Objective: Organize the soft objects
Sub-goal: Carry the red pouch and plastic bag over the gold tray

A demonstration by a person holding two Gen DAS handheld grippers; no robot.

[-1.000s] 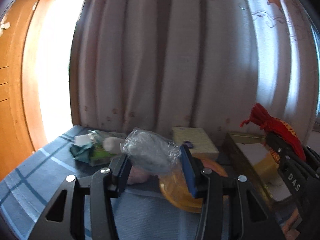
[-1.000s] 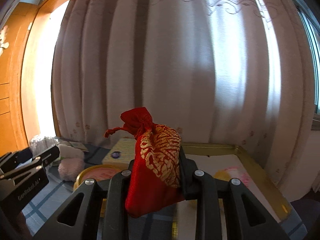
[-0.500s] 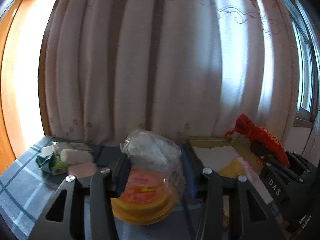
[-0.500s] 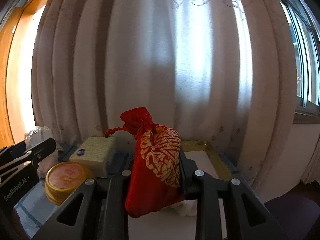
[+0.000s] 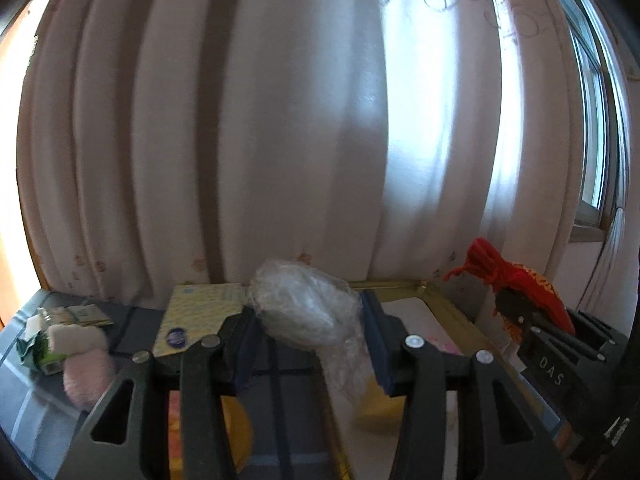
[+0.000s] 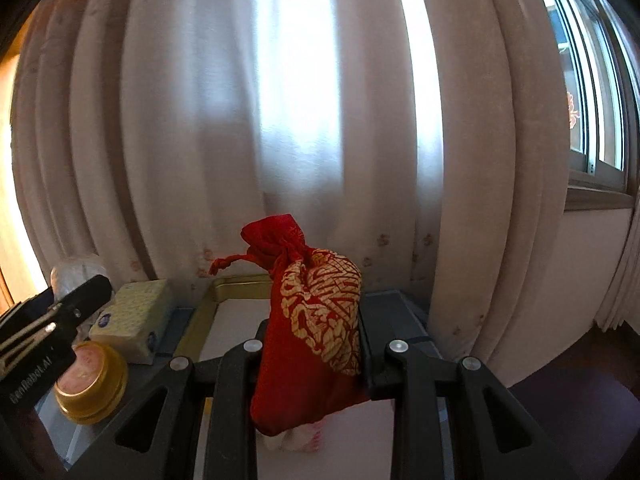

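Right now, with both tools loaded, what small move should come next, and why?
Probably lower the right tool and release the red pouch into the gold-rimmed tray: the pouch hangs clamped directly above the tray's white floor, with the left tool's plastic-wrapped bundle close behind.

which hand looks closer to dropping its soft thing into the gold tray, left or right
Right, probably. The right gripper holds the red pouch over the gold tray, while the left gripper's plastic-wrapped bundle sits nearer the tray's left edge.

One red-and-gold drawstring pouch (image 6: 312,332), one crinkled clear plastic bag (image 5: 304,308), one pale yellow box (image 6: 132,320), one round gold tin (image 6: 90,386), one gold-rimmed tray (image 6: 240,282).
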